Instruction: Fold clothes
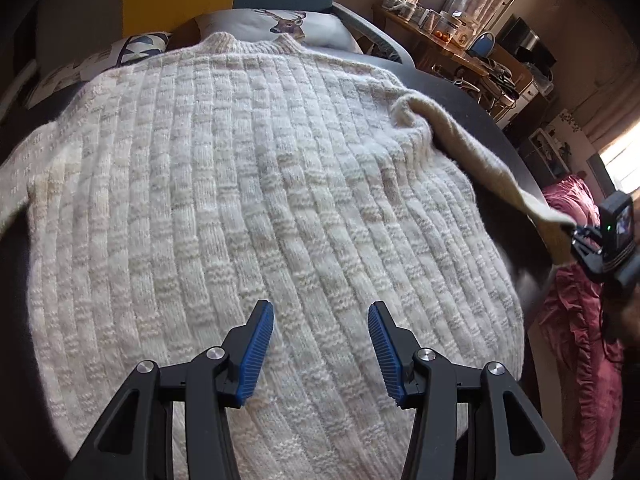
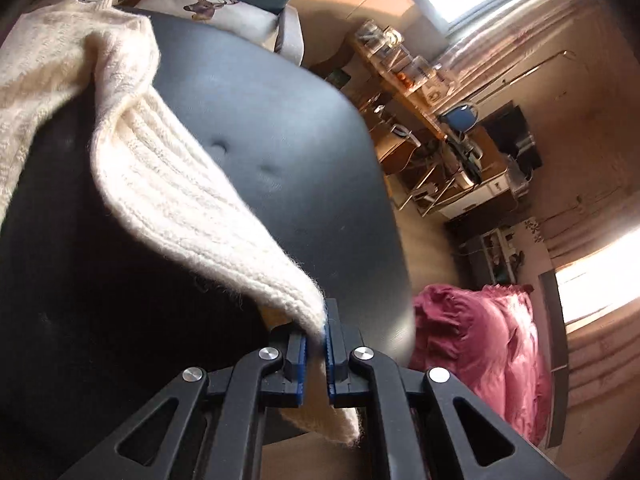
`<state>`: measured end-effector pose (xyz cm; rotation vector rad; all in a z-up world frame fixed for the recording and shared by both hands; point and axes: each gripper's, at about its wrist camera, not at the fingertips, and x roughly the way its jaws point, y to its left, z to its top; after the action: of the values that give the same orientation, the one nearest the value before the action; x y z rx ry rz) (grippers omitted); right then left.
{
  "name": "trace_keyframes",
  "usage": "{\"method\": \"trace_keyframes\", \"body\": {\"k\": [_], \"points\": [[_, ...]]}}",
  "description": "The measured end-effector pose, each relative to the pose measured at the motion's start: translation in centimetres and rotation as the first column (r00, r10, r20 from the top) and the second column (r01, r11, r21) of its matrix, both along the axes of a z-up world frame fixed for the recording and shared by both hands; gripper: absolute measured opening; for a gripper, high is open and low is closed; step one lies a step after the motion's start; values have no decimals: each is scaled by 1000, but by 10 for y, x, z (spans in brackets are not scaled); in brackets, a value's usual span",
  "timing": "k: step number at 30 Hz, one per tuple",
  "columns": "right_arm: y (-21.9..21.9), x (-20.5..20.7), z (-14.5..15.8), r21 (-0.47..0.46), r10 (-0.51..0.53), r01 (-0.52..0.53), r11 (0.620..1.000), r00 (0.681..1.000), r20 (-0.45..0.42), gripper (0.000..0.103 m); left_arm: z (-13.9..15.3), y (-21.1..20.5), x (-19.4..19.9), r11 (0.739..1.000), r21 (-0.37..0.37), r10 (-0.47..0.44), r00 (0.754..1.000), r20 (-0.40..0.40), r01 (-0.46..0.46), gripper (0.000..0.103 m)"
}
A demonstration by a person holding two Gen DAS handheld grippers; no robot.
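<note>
Across the dark padded surface (image 1: 472,92) lies the cream, chunky-knit wool sweater (image 1: 248,184), spread flat with its ribbed collar toward the far end, near the deer-print cushion (image 1: 280,24) beyond it. I have my left gripper (image 1: 321,354) hovering low over the sweater's hem end, its blue-padded jaws spread wide and holding nothing. Off the sweater's right side, my right gripper (image 2: 316,354) has its jaws clamped on the cuff of the right sleeve (image 2: 192,200), which stretches taut from the shoulder out past the sweater's edge and sags a little in the middle. I judge the step in hand is folding that sleeve in over the body. To do it well I would carry the cuff in a low arc across the sweater, keep the sleeve untwisted, and lay it straight across the chest before letting go; the left jaws could press the body down so the knit does not drag along. The yarn looks thick, fuzzy and stretchy, with a raised basket-weave rib, so it will likely cling and bunch rather than slide. Beyond the sweater's right side, a crimson ruffled cloth (image 2: 480,344) lies heaped lower down.
</note>
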<state>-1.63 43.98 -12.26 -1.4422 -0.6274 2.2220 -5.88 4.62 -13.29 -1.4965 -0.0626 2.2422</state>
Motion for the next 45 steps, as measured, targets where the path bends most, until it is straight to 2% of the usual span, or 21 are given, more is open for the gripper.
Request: {"method": "trace_keyframes", "body": {"k": [2,4,7,10,12,13,16,17,19,23,25,26,31,32,33,35,36,38,40,41,45], "points": [[12,5,0,-75,-39,36,997,999,-34,6,11,6,-13,1000,-16,-7,1000,-28,6,51],[24,9,14,-197,-75,58,979,994,-83,6,19,13,-26,1000,-29,-14,999,-52,12,51],[42,18,42,-382,-119,57,922,983,-142,6,27,28,-46,998,-57,-32,996,-82,28,52],[59,24,65,-489,-130,31,872,977,-169,6,26,47,-60,995,-88,-59,994,-94,50,52],[77,22,76,-574,-159,38,818,974,-163,6,24,58,-68,993,-102,-72,993,-92,63,52],[89,19,76,-622,-183,65,780,975,-127,6,22,63,-72,992,-104,-78,993,-90,69,52],[127,2,58,-687,-266,171,706,963,-33,6,18,79,-83,990,-115,-92,991,-95,81,52],[136,-3,50,-684,-284,199,702,959,-13,8,18,83,-87,989,-119,-95,990,-104,83,52],[150,-7,35,-704,-326,242,668,945,16,9,19,90,-98,990,-117,-95,989,-116,81,52],[170,-15,18,-749,-369,257,611,929,18,19,24,102,-125,994,-86,-81,989,-120,71,52],[174,-16,16,-748,-389,260,611,921,3,22,27,108,-141,995,-83,-72,990,-125,62,52],[174,-15,18,-733,-392,260,629,920,-11,23,29,112,-150,995,-81,-67,989,-129,57,52],[162,3,54,-570,-374,219,792,912,-169,24,39,140,-182,994,-76,-88,984,-156,77,52],[161,10,61,-565,-366,201,800,910,-195,27,41,148,-185,993,-78,-105,981,-164,93,52],[160,19,65,-587,-367,182,789,906,-212,28,41,157,-186,990,-81,-127,976,-176,115,52],[164,37,63,-672,-380,148,726,900,-213,30,39,176,-185,983,-111,-168,966,-198,148,52],[167,46,55,-719,-397,147,680,897,-192,30,36,186,-184,978,-130,-185,961,-204,161,52],[170,61,38,-775,-416,140,616,894,-169,30,27,198,-182,974,-140,-202,962,-184,178,52],[167,71,21,-774,-431,159,612,889,-158,30,19,205,-180,972,-146,-209,964,-167,186,52],[165,75,11,-785,-451,177,594,881,-143,30,15,207,-178,971,-151,-210,964,-160,187,52],[174,85,-14,-861,-579,181,476,801,-153,30,2,202,-174,971,-159,-200,972,-123,180,52]]}}
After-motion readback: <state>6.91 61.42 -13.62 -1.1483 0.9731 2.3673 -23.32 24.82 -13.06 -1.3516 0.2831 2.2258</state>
